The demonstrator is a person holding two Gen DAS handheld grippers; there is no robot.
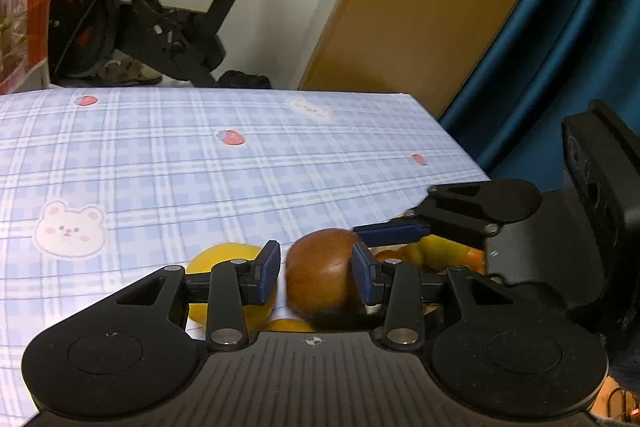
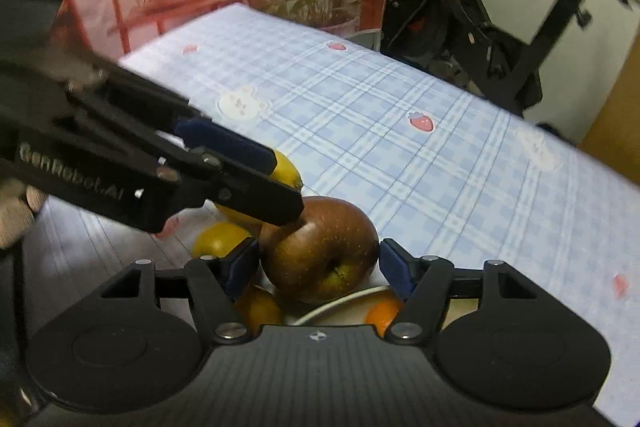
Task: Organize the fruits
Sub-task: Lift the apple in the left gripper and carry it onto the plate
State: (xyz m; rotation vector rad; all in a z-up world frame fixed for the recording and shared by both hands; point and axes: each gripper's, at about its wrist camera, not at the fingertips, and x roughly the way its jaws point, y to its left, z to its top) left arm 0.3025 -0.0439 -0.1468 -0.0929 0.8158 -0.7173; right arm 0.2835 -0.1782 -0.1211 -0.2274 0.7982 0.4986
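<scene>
Brown and russet, the apple (image 2: 320,251) sits in the thick of it, resting against the rim of a white plate (image 2: 340,301) at the near edge of the bench (image 2: 400,131). Both grippers crowd it. The right gripper (image 2: 318,265) has its fingers set fairly wide, one blue pad either side of the apple; the left pad looks to be touching, the right one shows a sliver of gap, so no firm grip yet. The left gripper (image 1: 316,273) has its fingers at a narrow spread; its right pad lies against the apple, its left pad stands just off it, in front of a lemon (image 1: 228,279). More yellow and orange fruit sits just beside and below.

Judgement call now: two tools on one apple is a crowd. One should own the grasp, pads square across the widest part, squeezing gently since the skin is smooth and round, then lift straight up clear of the lemon and the plate rim.
</scene>
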